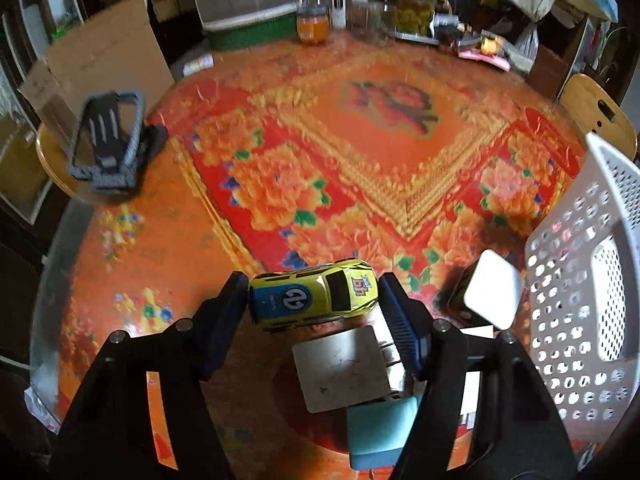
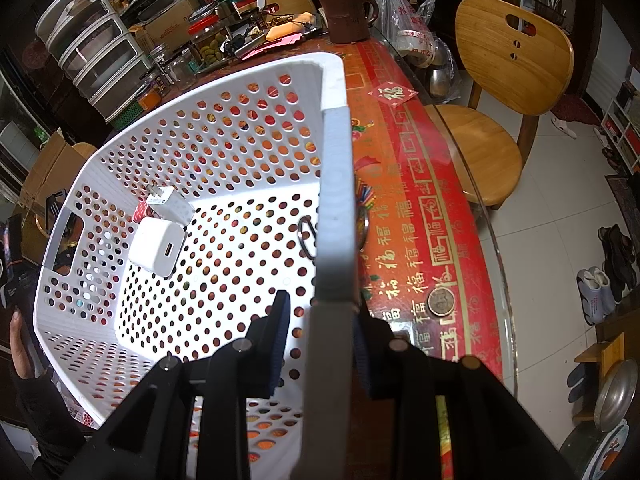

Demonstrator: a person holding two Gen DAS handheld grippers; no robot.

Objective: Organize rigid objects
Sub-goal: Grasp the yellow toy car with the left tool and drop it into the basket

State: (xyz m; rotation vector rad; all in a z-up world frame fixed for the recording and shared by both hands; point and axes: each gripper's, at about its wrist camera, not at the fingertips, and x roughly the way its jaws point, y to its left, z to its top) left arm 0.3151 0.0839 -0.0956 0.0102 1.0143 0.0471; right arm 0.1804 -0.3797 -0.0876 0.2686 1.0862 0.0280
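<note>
Yellow toy car (image 1: 314,296) sits clamped in left gripper (image 1: 314,300); right gripper (image 2: 320,320) (angled down) straddles basket rim (image 2: 336,208).

A cluttered dining room around a round table with a red and orange floral cloth (image 1: 380,128) under glass.

Two wooden chairs (image 2: 508,80) stand at the table's edge on a pale tiled floor (image 2: 560,240). Jars (image 1: 414,4), a stack of clear drawers (image 2: 96,64), a brown mug (image 2: 346,18) and cardboard boxes (image 1: 104,56) crowd the far side. Shoes (image 2: 608,272) line the floor by the wall. Daylight glints off the glass tabletop.
</note>
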